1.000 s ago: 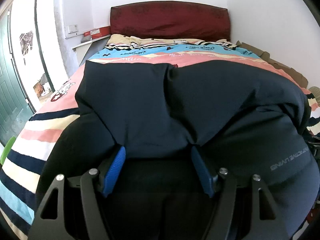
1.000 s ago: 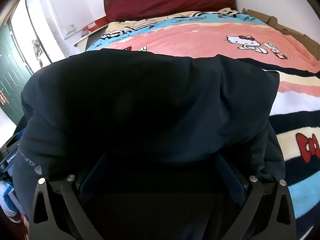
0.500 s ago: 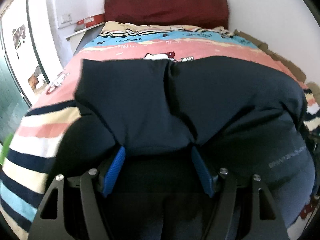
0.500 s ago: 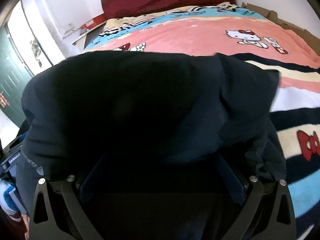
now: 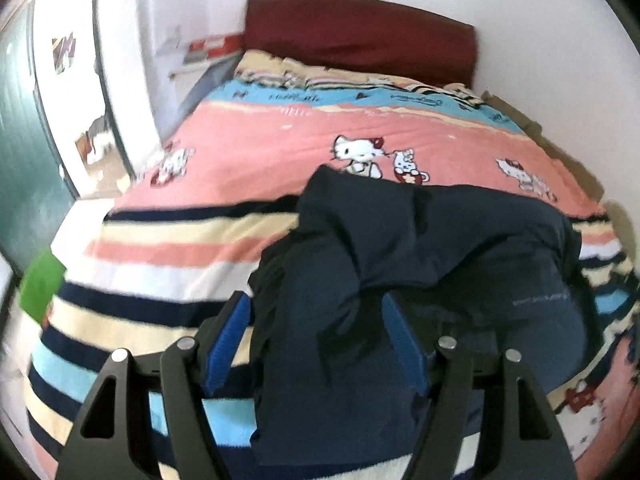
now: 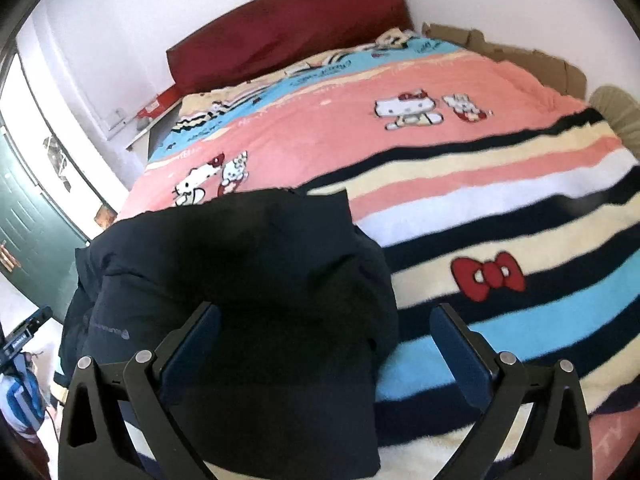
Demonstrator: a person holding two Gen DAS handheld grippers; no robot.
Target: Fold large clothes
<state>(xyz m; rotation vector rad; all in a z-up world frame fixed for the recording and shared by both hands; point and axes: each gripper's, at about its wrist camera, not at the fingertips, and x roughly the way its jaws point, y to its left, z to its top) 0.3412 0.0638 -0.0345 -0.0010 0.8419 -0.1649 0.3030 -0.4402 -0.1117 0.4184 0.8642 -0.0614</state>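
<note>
While a dark navy jacket (image 5: 420, 248) lies bunched on the striped bed blanket (image 6: 500, 208), both hand-held grippers, left (image 5: 316, 344) and right (image 6: 326, 354), stand apart.

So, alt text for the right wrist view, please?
A dark garment sits bunched on a striped cartoon blanket, between the open fingers of the right gripper. A red headboard stands at the far end.
</note>
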